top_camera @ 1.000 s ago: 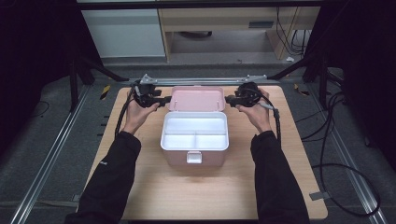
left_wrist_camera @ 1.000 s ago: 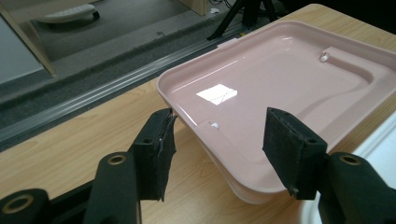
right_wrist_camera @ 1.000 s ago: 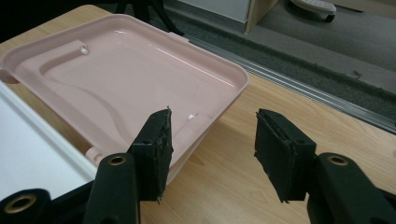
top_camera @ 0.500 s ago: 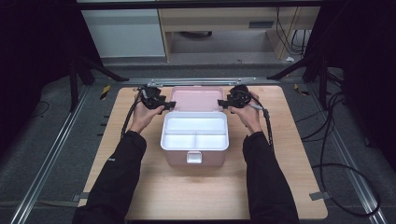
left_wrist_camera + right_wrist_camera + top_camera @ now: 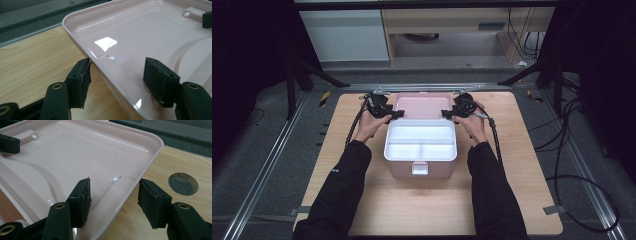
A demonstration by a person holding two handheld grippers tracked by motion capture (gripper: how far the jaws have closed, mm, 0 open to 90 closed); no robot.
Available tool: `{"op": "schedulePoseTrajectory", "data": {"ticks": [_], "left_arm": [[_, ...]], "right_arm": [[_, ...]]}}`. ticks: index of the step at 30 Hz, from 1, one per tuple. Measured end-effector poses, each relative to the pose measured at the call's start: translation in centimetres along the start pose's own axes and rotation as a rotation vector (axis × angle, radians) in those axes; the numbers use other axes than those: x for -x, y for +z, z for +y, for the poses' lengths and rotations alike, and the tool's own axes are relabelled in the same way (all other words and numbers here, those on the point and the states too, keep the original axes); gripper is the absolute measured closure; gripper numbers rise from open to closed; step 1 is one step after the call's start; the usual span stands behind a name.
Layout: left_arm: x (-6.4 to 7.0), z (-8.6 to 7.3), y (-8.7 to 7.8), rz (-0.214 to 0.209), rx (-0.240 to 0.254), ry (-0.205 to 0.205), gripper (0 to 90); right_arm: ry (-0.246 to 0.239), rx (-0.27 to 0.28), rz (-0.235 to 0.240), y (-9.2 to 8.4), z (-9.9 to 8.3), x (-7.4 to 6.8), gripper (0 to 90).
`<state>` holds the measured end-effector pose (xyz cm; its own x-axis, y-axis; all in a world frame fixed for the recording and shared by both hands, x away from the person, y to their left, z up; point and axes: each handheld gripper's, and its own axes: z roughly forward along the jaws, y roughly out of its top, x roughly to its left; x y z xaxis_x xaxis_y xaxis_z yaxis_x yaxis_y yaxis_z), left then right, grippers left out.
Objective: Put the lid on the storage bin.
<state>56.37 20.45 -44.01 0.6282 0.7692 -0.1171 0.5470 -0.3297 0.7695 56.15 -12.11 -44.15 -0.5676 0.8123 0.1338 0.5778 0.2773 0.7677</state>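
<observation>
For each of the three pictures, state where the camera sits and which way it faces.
High view: above the person's side, looking forward and down on the table; forearms, hands show.
Left gripper view: on the left gripper, jaws astride the pink lid rim.
Right gripper view: on the right gripper, astride the opposite rim.
All views share the lid.

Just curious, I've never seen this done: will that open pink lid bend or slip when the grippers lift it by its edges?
The pink lid looks like rigid moulded plastic, so probably stiff. Its glossy surface may be slippery. It seems light.

Pale pink lid (image 5: pixel 150 32), white inner tray (image 5: pixel 420 142), light wood-grain table (image 5: pixel 522 165), black jaws.
</observation>
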Motion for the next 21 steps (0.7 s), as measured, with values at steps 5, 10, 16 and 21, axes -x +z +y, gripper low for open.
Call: {"op": "schedulePoseTrajectory", "data": {"ticks": [5, 10, 16, 21], "left_arm": [[0.1, 0.1, -0.2, 0.005, 0.009, -0.015, 40.6], [0.0, 0.4, -0.9, 0.000, 0.051, -0.041, 40.6], [0.5, 1.1, -2.6, 0.002, 0.107, -0.023, 41.5], [1.0, 1.7, -4.3, -0.007, 0.147, -0.009, 41.7]], "right_arm": [[0.011, 0.011, 0.005, -0.3, 0.0, 0.1, 48.3], [0.007, 0.034, 0.003, -0.8, 0.3, -0.1, 49.8], [0.015, 0.099, 0.013, -1.9, 0.9, -0.4, 50.7], [-0.005, 0.144, 0.003, -3.2, 1.4, -1.0, 50.8]]}}
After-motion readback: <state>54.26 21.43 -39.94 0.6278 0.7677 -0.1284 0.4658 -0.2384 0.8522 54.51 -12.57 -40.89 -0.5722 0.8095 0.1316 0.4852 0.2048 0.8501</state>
